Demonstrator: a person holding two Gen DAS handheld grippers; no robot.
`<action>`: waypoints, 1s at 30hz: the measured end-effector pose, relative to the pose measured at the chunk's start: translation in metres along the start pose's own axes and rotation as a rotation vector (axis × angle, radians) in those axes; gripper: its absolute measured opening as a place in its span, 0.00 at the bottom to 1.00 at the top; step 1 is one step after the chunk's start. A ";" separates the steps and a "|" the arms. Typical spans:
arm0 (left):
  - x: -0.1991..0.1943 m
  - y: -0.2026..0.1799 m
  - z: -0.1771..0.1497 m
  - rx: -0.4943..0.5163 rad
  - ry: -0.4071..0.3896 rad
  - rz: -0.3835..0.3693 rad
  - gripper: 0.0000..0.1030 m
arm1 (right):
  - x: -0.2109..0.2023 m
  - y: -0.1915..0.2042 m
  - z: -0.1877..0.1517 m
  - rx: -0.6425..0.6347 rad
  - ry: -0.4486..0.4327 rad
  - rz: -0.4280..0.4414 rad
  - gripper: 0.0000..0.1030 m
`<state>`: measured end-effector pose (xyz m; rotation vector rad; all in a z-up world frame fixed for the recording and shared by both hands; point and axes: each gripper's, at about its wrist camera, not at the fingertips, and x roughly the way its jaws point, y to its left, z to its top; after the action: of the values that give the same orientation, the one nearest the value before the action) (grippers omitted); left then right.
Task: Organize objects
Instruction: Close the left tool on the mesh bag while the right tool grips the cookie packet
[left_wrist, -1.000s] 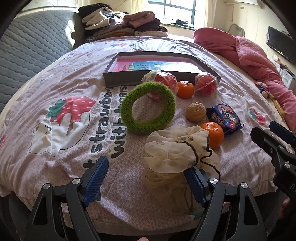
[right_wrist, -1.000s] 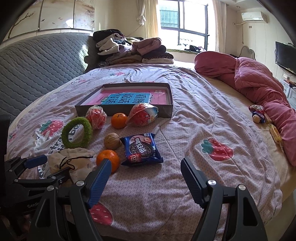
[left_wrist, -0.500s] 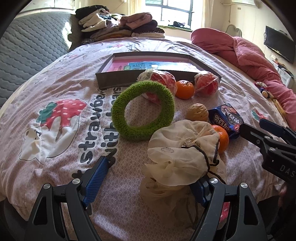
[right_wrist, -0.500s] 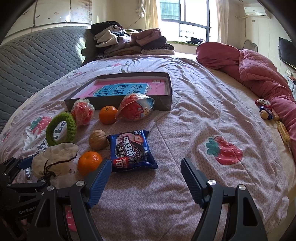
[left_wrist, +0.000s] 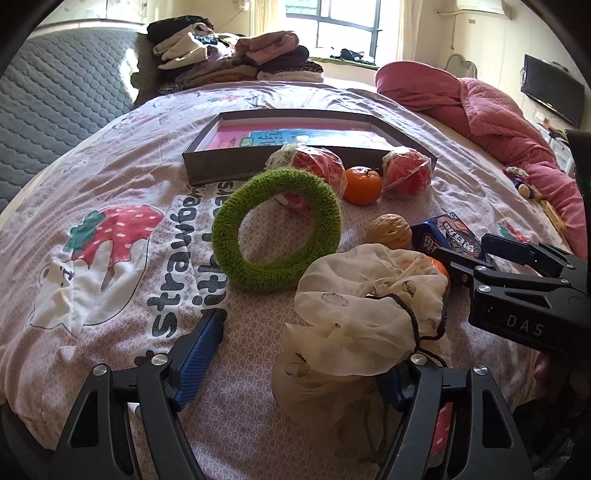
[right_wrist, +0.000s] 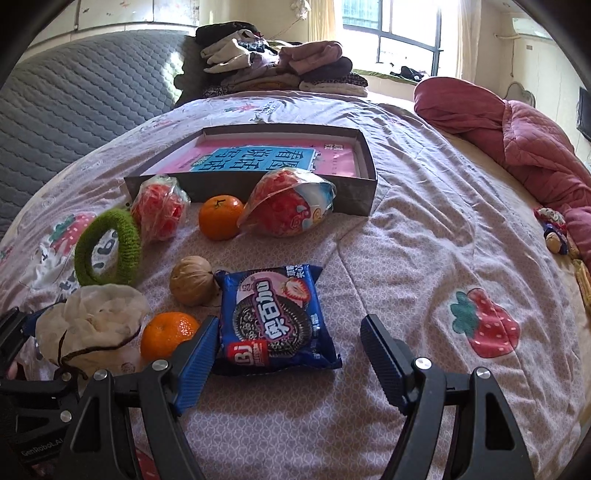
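nearest, the left gripper has its jaws spread wide around the cream drawstring bag, not yet pinching it. the right gripper hangs wide open and empty just over the near edge of the blue cookie packet. to do this well, i judge the left should close on the bag's gathered neck, not loose cloth. farther off lies the grey box. only the right view shows the near orange whole.
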<state>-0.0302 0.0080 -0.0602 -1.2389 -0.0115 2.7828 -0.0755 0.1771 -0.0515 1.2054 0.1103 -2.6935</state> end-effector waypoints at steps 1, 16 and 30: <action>0.000 -0.001 0.000 0.003 -0.003 -0.001 0.68 | 0.002 -0.001 0.001 0.001 0.001 0.003 0.74; -0.002 -0.002 0.001 0.011 -0.009 -0.049 0.19 | -0.002 0.001 0.002 0.008 -0.018 0.011 0.53; -0.027 0.002 0.007 -0.004 -0.061 -0.054 0.15 | -0.027 0.001 0.011 0.010 -0.079 0.010 0.53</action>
<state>-0.0171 0.0038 -0.0357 -1.1368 -0.0539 2.7747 -0.0658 0.1786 -0.0234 1.0979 0.0797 -2.7316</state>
